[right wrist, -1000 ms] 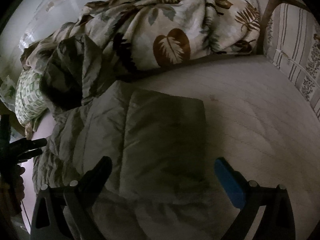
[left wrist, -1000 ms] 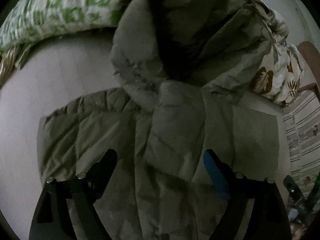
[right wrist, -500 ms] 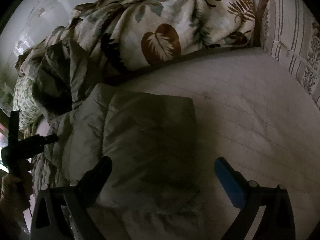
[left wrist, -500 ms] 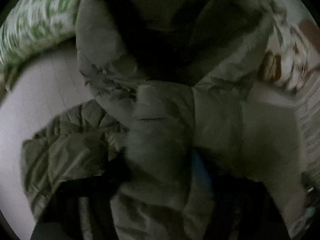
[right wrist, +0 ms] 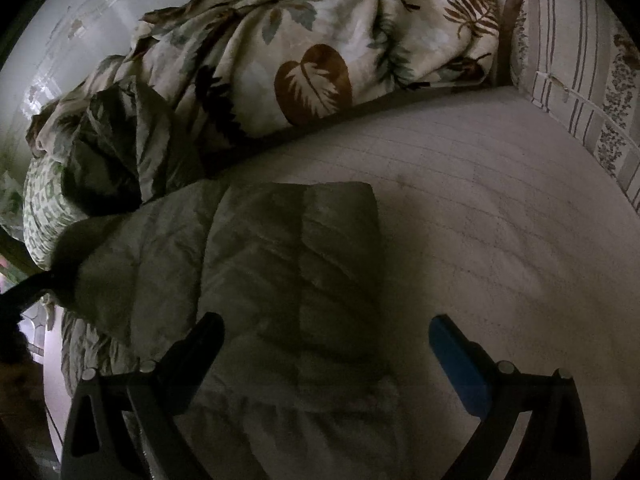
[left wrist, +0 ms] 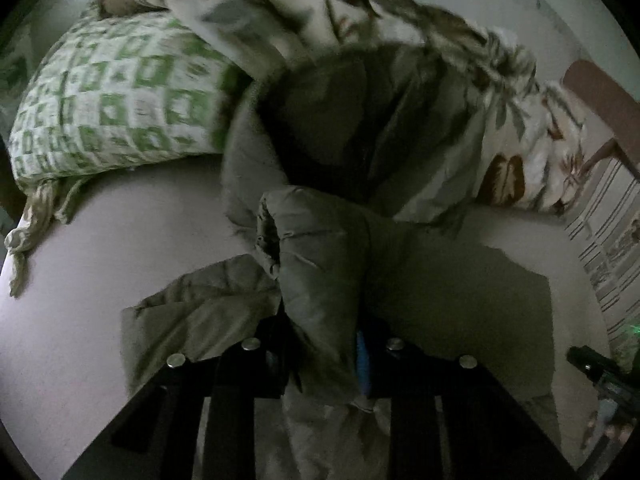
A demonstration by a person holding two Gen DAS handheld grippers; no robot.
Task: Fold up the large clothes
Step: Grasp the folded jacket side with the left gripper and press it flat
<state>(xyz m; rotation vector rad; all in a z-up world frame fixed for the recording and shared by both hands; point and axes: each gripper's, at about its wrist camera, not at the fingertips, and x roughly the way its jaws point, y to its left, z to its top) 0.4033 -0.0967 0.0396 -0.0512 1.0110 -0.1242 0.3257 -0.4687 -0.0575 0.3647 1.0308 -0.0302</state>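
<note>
L tool [left wrist: 326, 360] has just been closing and is now clamped on a sleeve [left wrist: 320, 280] of the olive padded jacket [right wrist: 288, 264], the sleeve bunched up btw. its fingers. R tool [right wrist: 326, 344] is apart, nothing btw. the fingers, just over the folded part of the jacket. The jacket lies on the bed [right wrist: 500, 220], its hood [left wrist: 360, 120] against a leaf-print blanket [right wrist: 320, 40] and beside a green-white pillow [left wrist: 116, 104].

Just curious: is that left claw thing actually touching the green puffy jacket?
Touching. In the left wrist view, the left gripper has its fingers closed on a bunched fold of the jacket, which fills the space between them.
</note>
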